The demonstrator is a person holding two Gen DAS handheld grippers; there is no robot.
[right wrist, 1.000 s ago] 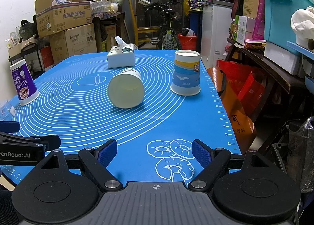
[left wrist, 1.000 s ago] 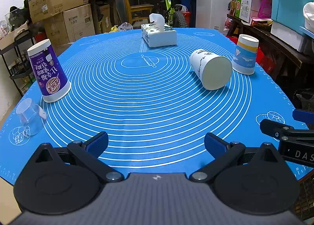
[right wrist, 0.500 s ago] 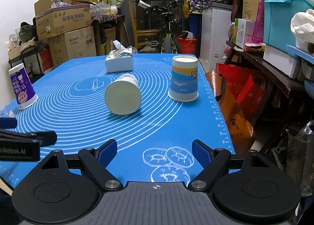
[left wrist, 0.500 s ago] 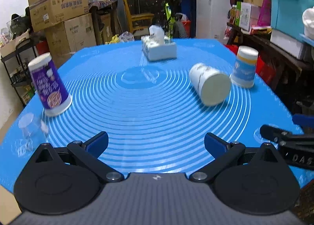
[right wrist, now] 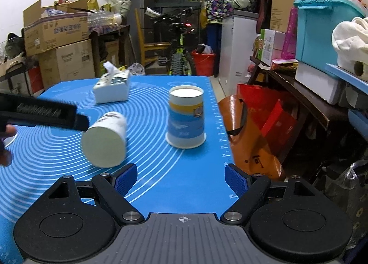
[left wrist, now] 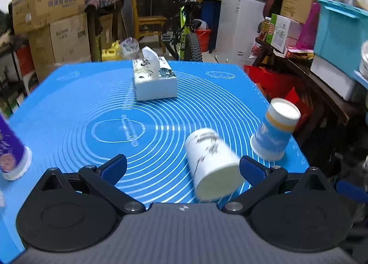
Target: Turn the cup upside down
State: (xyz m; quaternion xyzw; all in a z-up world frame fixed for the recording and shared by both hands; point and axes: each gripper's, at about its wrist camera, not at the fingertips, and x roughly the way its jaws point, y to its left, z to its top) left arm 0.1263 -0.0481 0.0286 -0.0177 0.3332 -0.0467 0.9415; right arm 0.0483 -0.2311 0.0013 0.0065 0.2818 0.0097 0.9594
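Note:
A white paper cup with dark print point(left wrist: 212, 165) lies on its side on the blue mat point(left wrist: 92, 107), its flat bottom toward me. My left gripper point(left wrist: 182, 168) is open, and the cup lies between its fingertips, nearer the right one. In the right wrist view the same cup point(right wrist: 105, 138) lies left of centre. My right gripper point(right wrist: 181, 177) is open and empty above the mat's right part. A blue and yellow cup point(right wrist: 185, 116) stands upside down beside the lying cup; it also shows in the left wrist view point(left wrist: 273, 130).
A tissue box point(left wrist: 154, 82) stands at the far middle of the mat. A purple cup point(left wrist: 10, 149) stands upside down at the left edge. The left gripper's body point(right wrist: 43, 114) reaches in from the left in the right wrist view. Red bags point(right wrist: 260, 130) and shelves crowd the right side.
My left gripper has moved forward and right, so the lying white cup now sits between its fingertips. My right gripper has moved forward a little. Both stay open.

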